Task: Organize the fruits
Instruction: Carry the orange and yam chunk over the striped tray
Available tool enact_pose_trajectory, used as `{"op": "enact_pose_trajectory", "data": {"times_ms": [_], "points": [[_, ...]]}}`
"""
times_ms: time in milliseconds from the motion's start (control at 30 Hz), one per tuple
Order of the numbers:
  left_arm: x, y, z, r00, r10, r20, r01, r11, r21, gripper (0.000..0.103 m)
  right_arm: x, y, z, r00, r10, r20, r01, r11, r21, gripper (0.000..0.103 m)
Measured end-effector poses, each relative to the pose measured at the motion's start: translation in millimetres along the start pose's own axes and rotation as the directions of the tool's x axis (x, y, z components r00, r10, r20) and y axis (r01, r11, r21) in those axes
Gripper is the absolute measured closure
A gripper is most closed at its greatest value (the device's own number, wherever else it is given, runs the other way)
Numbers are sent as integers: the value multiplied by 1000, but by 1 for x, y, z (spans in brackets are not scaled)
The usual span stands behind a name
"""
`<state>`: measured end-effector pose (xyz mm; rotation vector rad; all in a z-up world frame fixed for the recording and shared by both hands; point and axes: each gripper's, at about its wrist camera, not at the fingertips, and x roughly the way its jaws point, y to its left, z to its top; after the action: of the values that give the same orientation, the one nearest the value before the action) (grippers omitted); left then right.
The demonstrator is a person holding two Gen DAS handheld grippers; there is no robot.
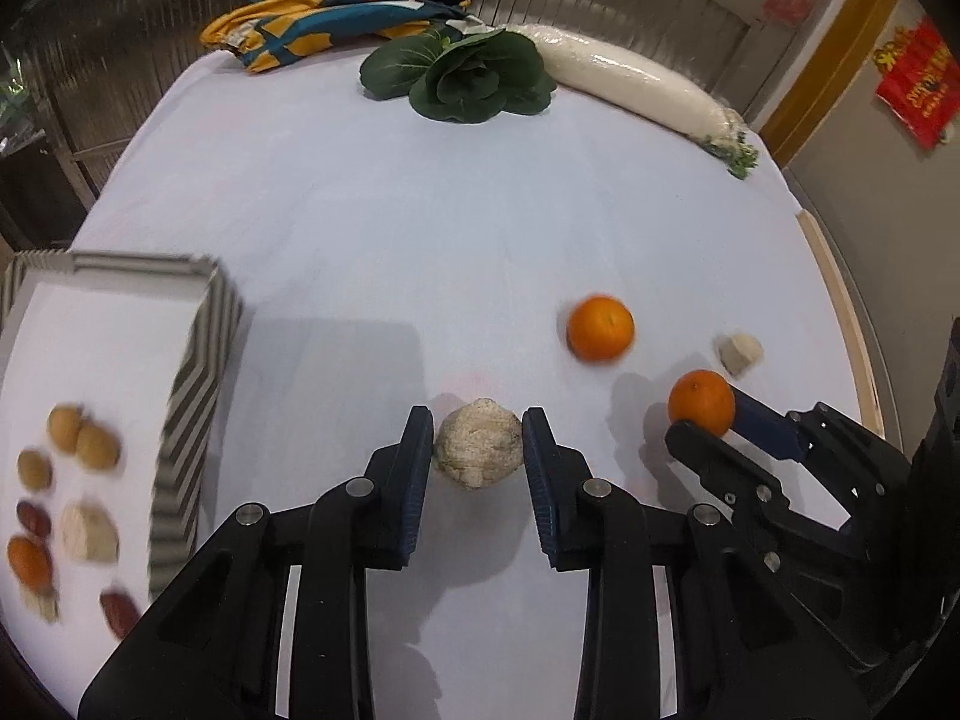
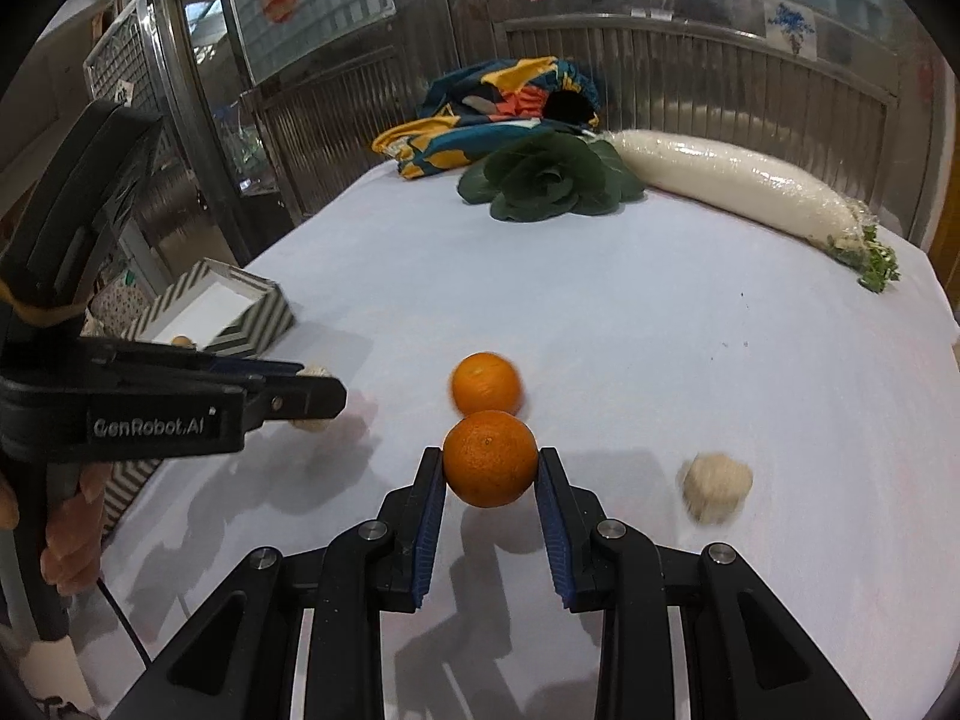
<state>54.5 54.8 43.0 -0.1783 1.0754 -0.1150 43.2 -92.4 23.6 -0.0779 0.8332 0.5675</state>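
My left gripper (image 1: 478,432) is shut on a rough beige lump (image 1: 478,450) just above the white table. My right gripper (image 2: 491,462) is shut on an orange (image 2: 490,466), held slightly above the cloth; it also shows in the left wrist view (image 1: 702,402). A second orange (image 1: 601,327) lies on the table beyond, also seen in the right wrist view (image 2: 486,383). Another beige lump (image 2: 717,487) lies to the right. A striped box (image 1: 198,372) at the left holds several fruits, nuts and dates.
A green leafy vegetable (image 1: 480,78), a wrapped white radish (image 1: 636,81) and a colourful cloth bag (image 1: 354,6) lie at the table's far edge. The table's wooden rim (image 1: 840,312) runs along the right. Metal railings stand behind.
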Motion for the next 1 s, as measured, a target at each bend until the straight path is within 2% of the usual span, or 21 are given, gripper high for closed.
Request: {"op": "enact_pose_trajectory", "data": {"times_ms": [300,467,1000], "points": [[-45,1,-53,995,40,94,-45,998,51,73,-21,44,-27,1000,12,20,-12,1000,-3,73],[-58,14,-70,991,49,122,-53,998,35,73,-29,70,-35,999,28,29,-27,999,-18,73],[-96,63,-90,969,135,209,-132,991,-25,73,-24,132,-24,995,91,33,-88,992,-85,73]]}}
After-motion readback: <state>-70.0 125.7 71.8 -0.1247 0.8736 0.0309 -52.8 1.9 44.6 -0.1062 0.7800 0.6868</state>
